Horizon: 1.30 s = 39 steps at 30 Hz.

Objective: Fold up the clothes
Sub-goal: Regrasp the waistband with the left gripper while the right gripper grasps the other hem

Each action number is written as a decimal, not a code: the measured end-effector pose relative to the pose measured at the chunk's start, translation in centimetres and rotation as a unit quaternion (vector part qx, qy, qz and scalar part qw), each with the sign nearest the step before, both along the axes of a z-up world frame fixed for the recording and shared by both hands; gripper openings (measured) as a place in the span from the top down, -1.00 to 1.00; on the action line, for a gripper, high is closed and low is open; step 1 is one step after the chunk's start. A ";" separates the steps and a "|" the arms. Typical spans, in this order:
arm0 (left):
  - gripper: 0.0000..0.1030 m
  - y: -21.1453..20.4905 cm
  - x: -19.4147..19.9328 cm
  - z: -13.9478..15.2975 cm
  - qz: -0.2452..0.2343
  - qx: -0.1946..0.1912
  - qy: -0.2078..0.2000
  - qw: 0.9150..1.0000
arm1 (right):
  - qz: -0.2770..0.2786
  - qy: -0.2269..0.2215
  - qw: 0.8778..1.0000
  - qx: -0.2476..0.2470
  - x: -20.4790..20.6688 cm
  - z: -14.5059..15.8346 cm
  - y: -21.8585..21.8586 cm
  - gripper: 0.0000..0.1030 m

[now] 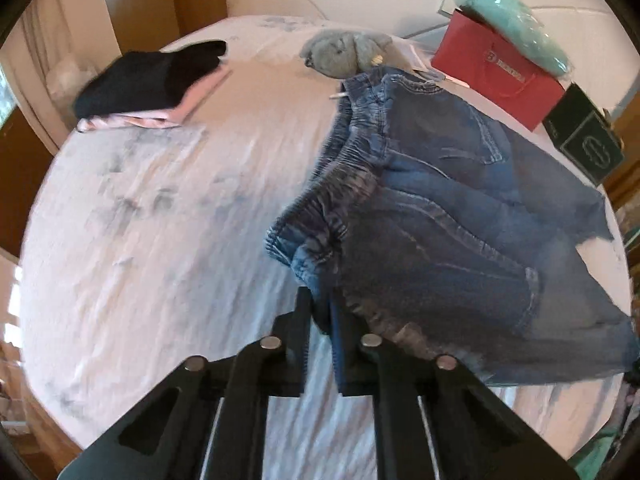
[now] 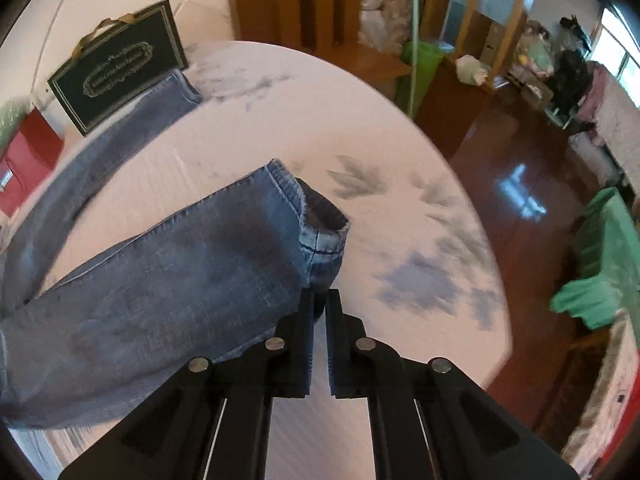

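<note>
A pair of blue jeans [image 1: 432,216] lies spread across the pale bed sheet [image 1: 160,220]. My left gripper [image 1: 320,312] is shut on the elastic waistband at its near corner. In the right wrist view the jeans' near leg [image 2: 168,276] runs from the left, and my right gripper [image 2: 320,300] is shut on its hem. The far leg [image 2: 132,128] stretches toward the back left. The cloth inside both grips is partly hidden by the fingers.
A folded stack of dark and pink clothes [image 1: 152,84] sits at the bed's far left. A grey plush toy [image 1: 340,52], a red bag [image 1: 496,76] and a dark green box [image 2: 120,68] stand at the head. The bed edge and dark wood floor [image 2: 520,184] lie to the right.
</note>
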<state>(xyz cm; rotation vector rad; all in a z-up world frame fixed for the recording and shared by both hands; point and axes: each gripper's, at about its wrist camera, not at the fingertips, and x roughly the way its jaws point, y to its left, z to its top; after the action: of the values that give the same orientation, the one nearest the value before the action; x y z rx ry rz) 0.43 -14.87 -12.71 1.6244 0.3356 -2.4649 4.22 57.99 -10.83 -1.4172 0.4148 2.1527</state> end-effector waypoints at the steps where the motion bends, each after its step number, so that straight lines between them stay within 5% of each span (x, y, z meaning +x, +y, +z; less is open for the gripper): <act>1: 0.87 -0.2 0.6 -0.1 -0.006 -0.001 -0.006 1.000 | 0.000 -0.016 1.000 -0.001 0.4 -0.6 0.1 0.91; 5: 0.86 1.1 0.3 -3.1 -0.032 -0.020 -0.051 0.998 | -0.002 -0.078 0.997 -0.004 1.9 -2.9 0.7 0.82; 6: 0.86 1.1 0.1 -2.6 -0.036 -0.023 -0.045 0.998 | -0.003 -0.094 0.996 -0.005 2.3 -3.5 0.8 0.62; 7: 0.83 1.2 -0.2 -2.0 -0.039 -0.025 -0.039 0.998 | -0.003 -0.110 0.994 -0.006 2.7 -4.1 1.0 0.10; 9: 0.64 1.2 -0.8 -1.0 -0.047 -0.030 -0.027 0.998 | -0.001 -0.107 0.994 0.010 2.8 -3.5 0.9 -0.32; 10: 0.37 1.2 -1.1 -0.5 -0.050 -0.032 -0.021 0.998 | 0.003 -0.098 0.995 0.016 2.8 -2.9 0.7 -0.32; 15: -0.03 1.3 -2.8 2.1 -0.068 -0.043 0.011 0.997 | 0.024 -0.039 0.998 0.041 0.1 1.2 0.5 -0.52; 19: -0.04 1.5 -8.6 2.6 -0.085 -0.038 0.045 0.995 | 0.047 0.019 0.999 0.017 -4.7 3.2 0.5 -0.64; 27: -0.04 1.4 -17.0 0.2 -0.056 -0.036 0.046 0.997 | 0.098 0.069 0.993 0.016 -16.0 3.9 -2.1 -0.84; 37: -0.05 0.8 -23.9 -3.5 -0.041 -0.058 0.021 0.997 | 0.137 0.059 0.988 0.030 -32.0 1.5 -0.2 -0.87; 39: -0.17 0.8 -24.7 -4.1 -0.044 -0.062 0.023 0.997 | 0.147 0.055 0.987 0.032 -34.9 0.5 0.0 -0.88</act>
<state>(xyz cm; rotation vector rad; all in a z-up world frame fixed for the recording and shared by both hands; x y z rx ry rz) -24.27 -14.11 -16.80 1.5661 0.1164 -2.5344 -30.64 57.98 -10.29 -1.3986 0.1826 2.4638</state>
